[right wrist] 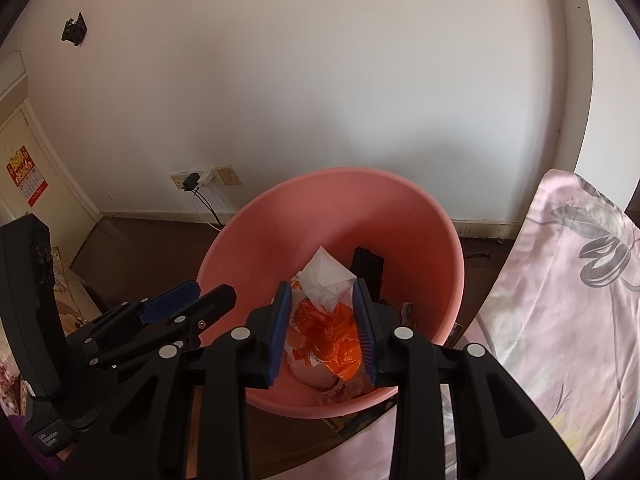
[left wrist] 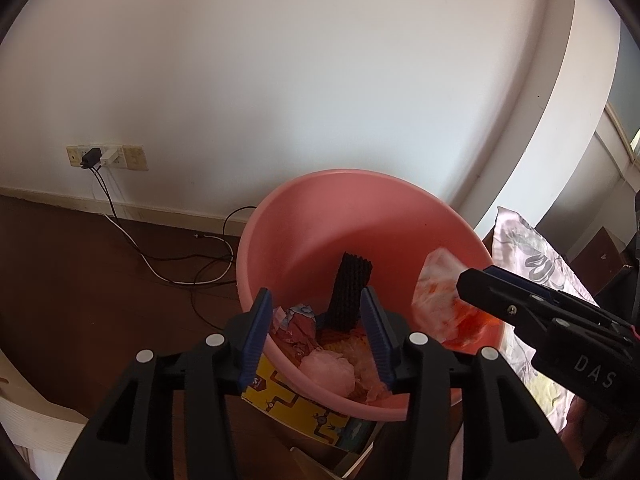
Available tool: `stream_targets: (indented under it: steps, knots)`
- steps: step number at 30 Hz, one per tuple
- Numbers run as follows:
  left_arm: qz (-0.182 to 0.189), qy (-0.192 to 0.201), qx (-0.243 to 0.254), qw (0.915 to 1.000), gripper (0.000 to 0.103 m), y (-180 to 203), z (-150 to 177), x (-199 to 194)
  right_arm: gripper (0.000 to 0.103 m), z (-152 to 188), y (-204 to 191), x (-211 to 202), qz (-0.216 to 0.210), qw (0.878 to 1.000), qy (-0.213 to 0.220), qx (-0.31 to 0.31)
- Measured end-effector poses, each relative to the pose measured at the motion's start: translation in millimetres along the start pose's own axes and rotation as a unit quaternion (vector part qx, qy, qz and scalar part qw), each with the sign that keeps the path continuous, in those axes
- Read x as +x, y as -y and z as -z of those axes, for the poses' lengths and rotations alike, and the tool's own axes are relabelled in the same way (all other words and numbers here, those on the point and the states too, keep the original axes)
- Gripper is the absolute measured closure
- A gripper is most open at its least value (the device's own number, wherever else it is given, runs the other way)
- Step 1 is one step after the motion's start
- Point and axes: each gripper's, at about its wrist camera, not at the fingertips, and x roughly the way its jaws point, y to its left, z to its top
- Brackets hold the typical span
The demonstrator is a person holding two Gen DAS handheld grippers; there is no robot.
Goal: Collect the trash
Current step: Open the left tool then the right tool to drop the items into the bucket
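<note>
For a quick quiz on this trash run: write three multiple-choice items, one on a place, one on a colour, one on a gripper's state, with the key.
1. Where does the black ridged piece stand?
A. On the floor by the cables
B. Inside the basin, leaning on its far wall
C. On the floral bedding

2. What colour is the basin?
A. Pink
B. Blue
C. Green

3. What is the right gripper doing?
A. Hanging open and empty
B. Gripping the basin's rim
C. Clamping an orange and white wrapper over the basin

Key: 1 B, it rises from the trash inside the basin. 2 A, both views show pink plastic. 3 C, the crumpled wrapper sits pinched between its blue pads.
</note>
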Motion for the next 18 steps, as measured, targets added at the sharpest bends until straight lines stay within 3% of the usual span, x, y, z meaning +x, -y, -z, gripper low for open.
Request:
stream_targets:
  steps: [2,5,18]
  knots:
    - [0.000,0.000,0.000,1.0000,0.058,-0.6,-0.7,-0.6,0.069,-0.4,0.1,0.2,-0.001,1.000,0.001,0.000]
    - [0.000,0.000,0.000,1.0000,0.058,-0.7,-1.0,-1.0,0.060,0.2,1.2,-3.6,-0.004,1.000,0.007,0.001]
    - [0.002,0.007,0.004,1.0000,0.056,0.0,-3.4,-9.0,0.059,4.5,0.0,-19.1,0.006,1.000,0.018,-0.005]
